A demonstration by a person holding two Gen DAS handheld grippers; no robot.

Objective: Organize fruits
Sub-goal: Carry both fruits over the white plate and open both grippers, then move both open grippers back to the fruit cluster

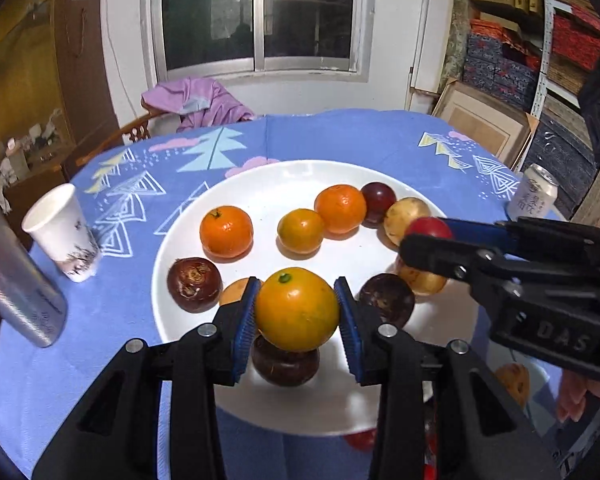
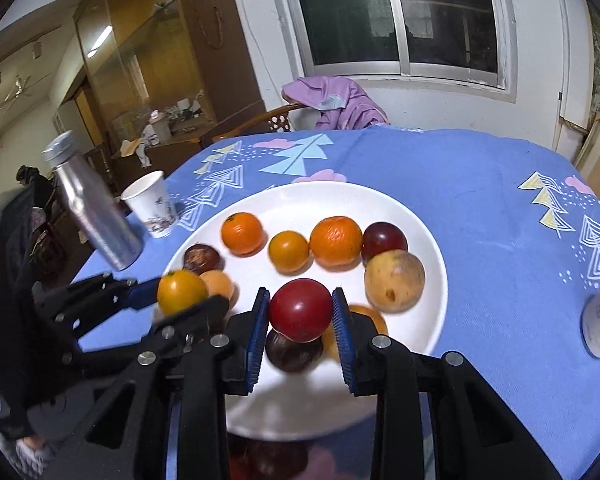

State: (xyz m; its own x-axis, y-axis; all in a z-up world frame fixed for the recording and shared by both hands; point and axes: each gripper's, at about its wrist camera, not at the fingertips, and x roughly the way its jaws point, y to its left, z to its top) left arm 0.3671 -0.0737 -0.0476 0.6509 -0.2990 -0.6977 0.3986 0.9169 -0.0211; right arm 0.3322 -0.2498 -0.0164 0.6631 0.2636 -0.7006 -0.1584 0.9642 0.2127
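At the far left a silver bottle (image 2: 92, 208) stands on the blue-clothed worktop (image 2: 480, 208), with a paper cup (image 2: 151, 204) just beside it to the right. Next comes the white plate (image 2: 432, 280), holding several fruits: a dark one (image 2: 202, 258) near its left rim, then an orange (image 2: 242, 233), a smaller yellow-orange fruit (image 2: 288, 251), another orange (image 2: 335, 242), a dark plum (image 2: 384, 240) and a pale yellow-brown fruit (image 2: 394, 280) toward the right rim. The left gripper (image 1: 296, 312) has its fingers (image 1: 246, 316) clamped on a yellow orange (image 1: 297, 309), which is lifted above the near left part of the plate, over another dark fruit (image 1: 284, 368). To its right, the right gripper (image 2: 300, 318) has its fingers (image 2: 342, 320) closed on a red fruit (image 2: 300, 315), held above the near part of the plate with a dark fruit (image 2: 294, 354) under it. At the far right a white can (image 1: 532, 192) stands on the worktop, well apart from the plate.
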